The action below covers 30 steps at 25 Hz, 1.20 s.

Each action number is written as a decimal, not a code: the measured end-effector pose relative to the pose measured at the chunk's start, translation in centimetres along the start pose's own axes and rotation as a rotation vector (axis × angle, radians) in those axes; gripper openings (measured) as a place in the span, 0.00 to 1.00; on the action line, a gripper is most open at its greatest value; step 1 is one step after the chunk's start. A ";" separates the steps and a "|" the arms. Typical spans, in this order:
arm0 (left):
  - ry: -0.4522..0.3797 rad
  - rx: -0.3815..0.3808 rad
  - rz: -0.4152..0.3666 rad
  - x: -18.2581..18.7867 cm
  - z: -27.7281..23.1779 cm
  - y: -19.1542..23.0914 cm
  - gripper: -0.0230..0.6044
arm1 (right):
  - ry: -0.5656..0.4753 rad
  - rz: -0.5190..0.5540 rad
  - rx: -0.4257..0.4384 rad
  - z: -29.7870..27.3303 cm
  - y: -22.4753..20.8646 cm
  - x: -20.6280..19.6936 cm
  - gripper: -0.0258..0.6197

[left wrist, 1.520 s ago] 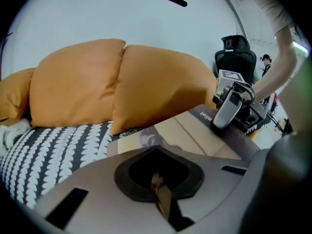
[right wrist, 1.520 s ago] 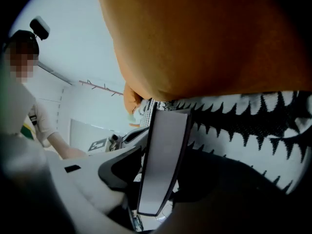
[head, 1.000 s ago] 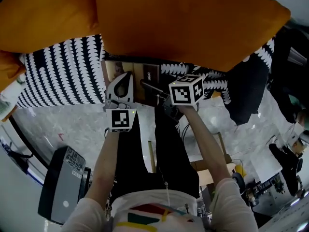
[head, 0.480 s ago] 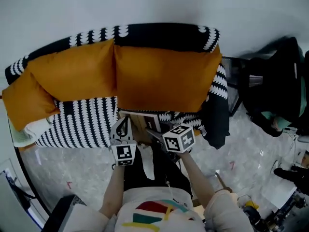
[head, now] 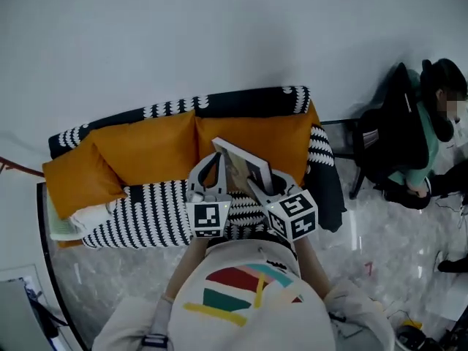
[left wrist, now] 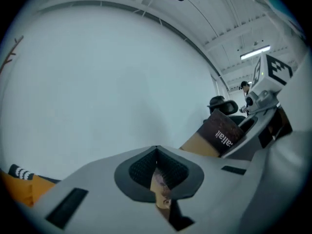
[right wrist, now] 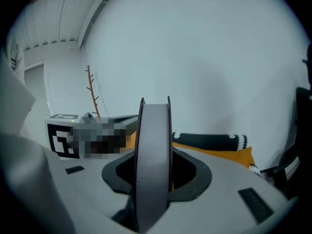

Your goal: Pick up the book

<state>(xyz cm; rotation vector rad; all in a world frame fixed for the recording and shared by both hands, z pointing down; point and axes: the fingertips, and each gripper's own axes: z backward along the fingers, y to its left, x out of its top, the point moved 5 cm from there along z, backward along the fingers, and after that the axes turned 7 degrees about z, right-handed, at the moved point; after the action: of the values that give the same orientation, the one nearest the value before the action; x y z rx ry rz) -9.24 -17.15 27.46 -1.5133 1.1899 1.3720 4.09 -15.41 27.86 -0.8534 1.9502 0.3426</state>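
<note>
The book [head: 241, 168], with a brown cover and a white page block, is lifted clear of the sofa and held tilted in front of the person's chest. My left gripper [head: 210, 183] is shut on its left edge, where the pads [left wrist: 141, 169] pinch a thin part of the book [left wrist: 159, 186]. The brown cover with white lettering [left wrist: 222, 133] shows further right. My right gripper [head: 269, 189] is shut on the right side. There the grey page block [right wrist: 153, 155] stands upright between the pads [right wrist: 187, 172], filling the gap.
Below and behind the book is a sofa [head: 146, 210] with a black-and-white patterned cover and orange cushions [head: 150, 152]. A dark garment [head: 330, 192] hangs over its right arm. A person sits on a black chair [head: 398, 134] at the right. A pale wall rises behind.
Both grippers have risen together with the book, from low at the sofa's front edge to chest height. The book now stands tilted up, and the whole sofa has come into view.
</note>
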 end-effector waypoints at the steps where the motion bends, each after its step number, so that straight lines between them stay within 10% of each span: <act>1: -0.035 0.008 0.004 1.8 0.1 -0.1 0.04 | -0.046 0.012 -0.032 0.8 -0.1 1.4 0.28; 12: -0.290 0.063 -0.104 10.9 1.3 1.2 0.04 | -0.499 0.050 -0.175 5.4 1.3 9.0 0.28; 30: -0.281 0.081 -0.026 10.2 0.7 3.0 0.04 | -0.425 0.091 -0.152 3.4 0.6 8.4 0.28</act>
<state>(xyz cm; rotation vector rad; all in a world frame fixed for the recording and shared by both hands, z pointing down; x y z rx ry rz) -12.47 -18.76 17.45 -1.2281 1.0323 1.4462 3.27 -16.65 18.88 -0.7187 1.5823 0.6764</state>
